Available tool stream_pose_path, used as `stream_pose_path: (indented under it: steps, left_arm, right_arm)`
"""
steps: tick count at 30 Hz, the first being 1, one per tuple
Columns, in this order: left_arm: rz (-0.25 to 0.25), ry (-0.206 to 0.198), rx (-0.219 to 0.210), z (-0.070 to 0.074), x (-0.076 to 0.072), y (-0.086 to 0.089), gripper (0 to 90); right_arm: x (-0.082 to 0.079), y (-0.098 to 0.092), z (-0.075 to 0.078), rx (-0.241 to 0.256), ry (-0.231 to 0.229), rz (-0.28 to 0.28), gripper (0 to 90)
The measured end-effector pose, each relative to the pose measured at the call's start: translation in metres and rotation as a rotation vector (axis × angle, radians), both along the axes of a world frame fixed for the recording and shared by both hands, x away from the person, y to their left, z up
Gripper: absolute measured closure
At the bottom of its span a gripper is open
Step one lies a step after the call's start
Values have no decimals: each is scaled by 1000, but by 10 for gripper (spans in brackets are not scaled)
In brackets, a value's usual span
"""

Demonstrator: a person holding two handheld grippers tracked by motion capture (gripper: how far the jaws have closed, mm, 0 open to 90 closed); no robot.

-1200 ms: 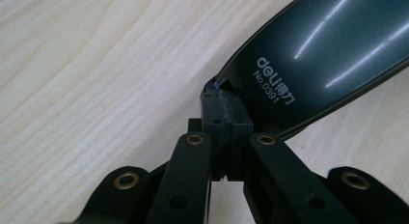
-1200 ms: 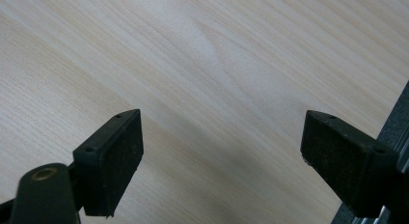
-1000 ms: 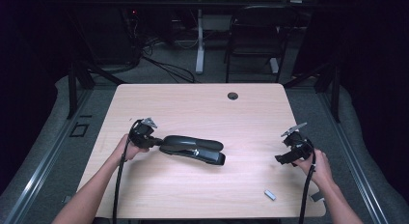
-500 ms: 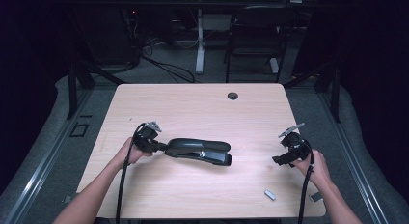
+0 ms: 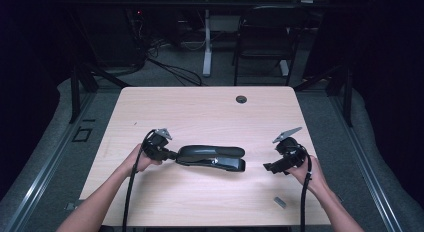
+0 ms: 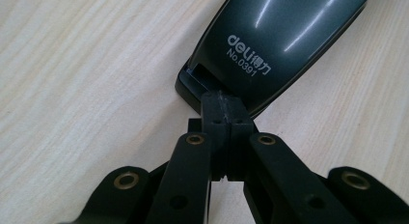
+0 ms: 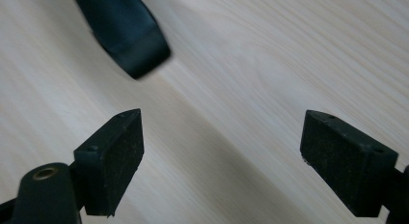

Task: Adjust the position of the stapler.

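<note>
left gripper (image 5: 172, 155) jaws clenched on stapler (image 5: 212, 157) rear end mid-worktop, right gripper (image 5: 268, 166) jaws released; next: right grabs its front end

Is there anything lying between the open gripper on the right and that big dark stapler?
Nothing visible. Between the right gripper and the stapler there is just bare table. The small grey piece lies nearer the person, off that line. The left gripper is at the stapler's far end.

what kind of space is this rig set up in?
Likely a lab or office workroom. A bare wooden desk with a cable hole, cables on the floor behind it, and a stapler pinched by the left gripper.
</note>
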State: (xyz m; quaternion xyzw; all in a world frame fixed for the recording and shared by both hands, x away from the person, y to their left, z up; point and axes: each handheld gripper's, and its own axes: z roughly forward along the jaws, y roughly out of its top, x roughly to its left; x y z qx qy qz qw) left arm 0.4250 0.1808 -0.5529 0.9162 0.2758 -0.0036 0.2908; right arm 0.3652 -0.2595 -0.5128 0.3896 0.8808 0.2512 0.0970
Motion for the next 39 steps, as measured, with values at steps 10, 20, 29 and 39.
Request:
stream_pose_path:
  steps: [10,20,29,39]
  left_arm:
    - [-17,13,-14,-1,-3,-5,900]
    - [-22,22,-15,-1,-4,-9,900]
    - [-19,35,-24,-1,-4,-9,900]
    - [-6,26,0,1,-8,-13,899]
  right_arm:
    - [-1,53,9,118,-6,117,274]
    - [4,68,12,95,-56,121,515]
    - [9,66,12,91,-49,157,531]
    - [20,62,10,109,-39,165,522]
